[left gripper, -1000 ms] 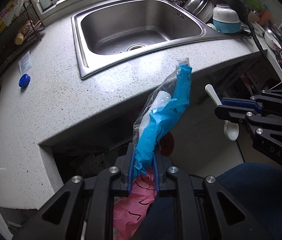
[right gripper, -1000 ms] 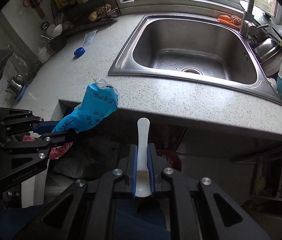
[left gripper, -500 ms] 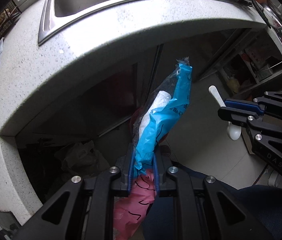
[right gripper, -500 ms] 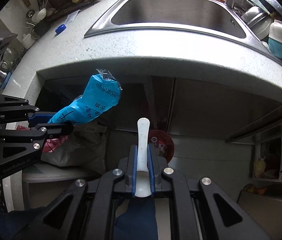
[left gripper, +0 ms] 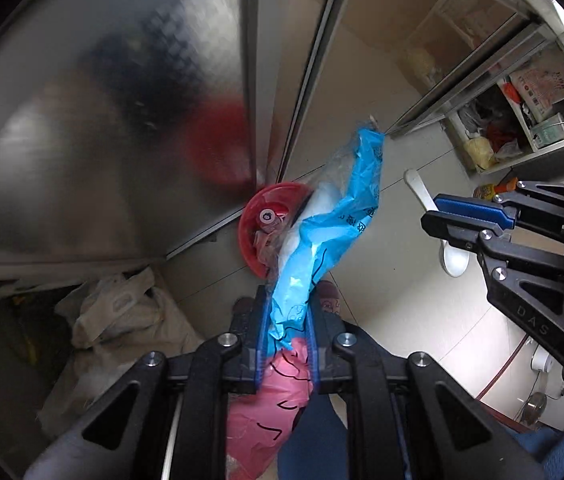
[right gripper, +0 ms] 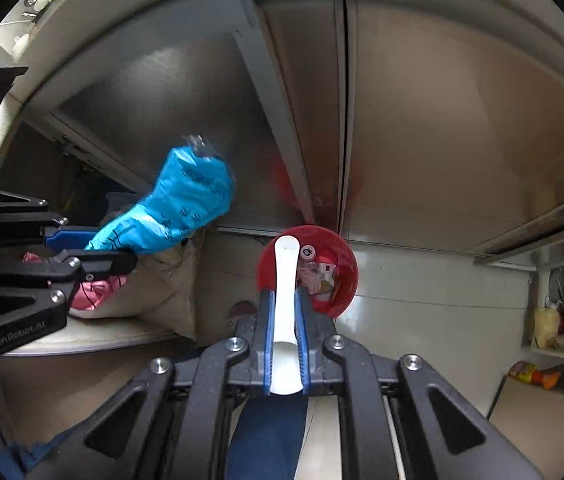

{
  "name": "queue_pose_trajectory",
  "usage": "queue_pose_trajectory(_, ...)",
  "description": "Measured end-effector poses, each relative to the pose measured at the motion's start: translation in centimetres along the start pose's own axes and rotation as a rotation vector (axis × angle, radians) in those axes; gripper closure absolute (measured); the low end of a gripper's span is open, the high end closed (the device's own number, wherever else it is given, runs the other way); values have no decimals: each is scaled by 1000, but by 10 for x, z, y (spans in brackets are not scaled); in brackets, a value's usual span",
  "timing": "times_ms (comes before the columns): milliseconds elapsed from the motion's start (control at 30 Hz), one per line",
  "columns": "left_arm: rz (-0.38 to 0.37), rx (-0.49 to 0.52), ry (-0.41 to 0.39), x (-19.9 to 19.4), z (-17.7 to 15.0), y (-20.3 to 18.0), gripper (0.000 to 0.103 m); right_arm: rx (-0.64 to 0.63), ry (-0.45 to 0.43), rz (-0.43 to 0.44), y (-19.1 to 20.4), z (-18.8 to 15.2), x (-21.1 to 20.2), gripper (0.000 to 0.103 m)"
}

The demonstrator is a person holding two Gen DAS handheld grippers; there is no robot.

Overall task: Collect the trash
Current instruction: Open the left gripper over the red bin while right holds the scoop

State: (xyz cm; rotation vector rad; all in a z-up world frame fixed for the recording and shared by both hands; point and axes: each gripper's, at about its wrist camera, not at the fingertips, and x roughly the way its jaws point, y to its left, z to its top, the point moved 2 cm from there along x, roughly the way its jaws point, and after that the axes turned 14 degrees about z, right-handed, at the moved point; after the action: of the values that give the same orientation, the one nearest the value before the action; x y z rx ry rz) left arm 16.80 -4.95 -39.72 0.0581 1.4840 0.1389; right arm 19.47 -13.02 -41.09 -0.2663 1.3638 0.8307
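Note:
My left gripper [left gripper: 284,308] is shut on a crumpled blue, pink and clear plastic wrapper [left gripper: 334,216], which sticks up past its fingertips. That wrapper [right gripper: 177,210] also shows at the left of the right wrist view, held in the left gripper [right gripper: 117,248]. My right gripper [right gripper: 284,300] is shut on a white plastic spoon [right gripper: 286,280], handle forward. The spoon [left gripper: 438,220] and right gripper [left gripper: 434,216] appear at the right of the left wrist view. A red trash bin [right gripper: 342,256] with wrappers inside stands on the floor just beyond both grippers, and the same bin [left gripper: 253,216] lies partly behind the wrapper.
Metal cabinet doors [right gripper: 201,100] rise behind the bin. A pale sack [left gripper: 121,312] slumps on the floor to the left. Open shelves [left gripper: 522,120] with packets stand at the right. A person's blue trouser leg [left gripper: 314,432] shows below the grippers. Tiled floor [left gripper: 402,300] lies between.
Both grippers have dropped from above the countertop and sink to below its edge, near the floor. The red bin has come into close view. Both grips are unchanged.

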Motion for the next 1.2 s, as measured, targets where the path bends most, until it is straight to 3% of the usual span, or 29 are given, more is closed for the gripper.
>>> queue_pose_trajectory(67, -19, -3, -3, 17, 6, -5, 89, 8, 3, -4, -11, -1, 13, 94)
queue_pose_trajectory(200, 10, 12, 18, 56, 14, -16, 89, 20, 0, -17, -30, -5, 33, 94)
queue_pose_trajectory(367, 9, 47, 20, 76, 16, -30, 88, 68, -2, -48, -48, -13, 47, 94)
queue_pose_trajectory(467, 21, 66, 6, 80, 14, -36, 68, 86, -5, -49, -51, -19, 47, 94)
queue_pose_trajectory(633, 23, 64, 7, 85, 10, -28, 44, 110, 12, -46, -49, -12, 51, 94)
queue_pose_trajectory(933, 29, 18, 26, 88, 0, -5, 42, 86, 8, -24, -50, -10, 58, 94)
queue_pose_trajectory(1200, -9, -52, 33, 90, -6, 17, 24, 31, 22, 10, -40, -6, 68, 94)
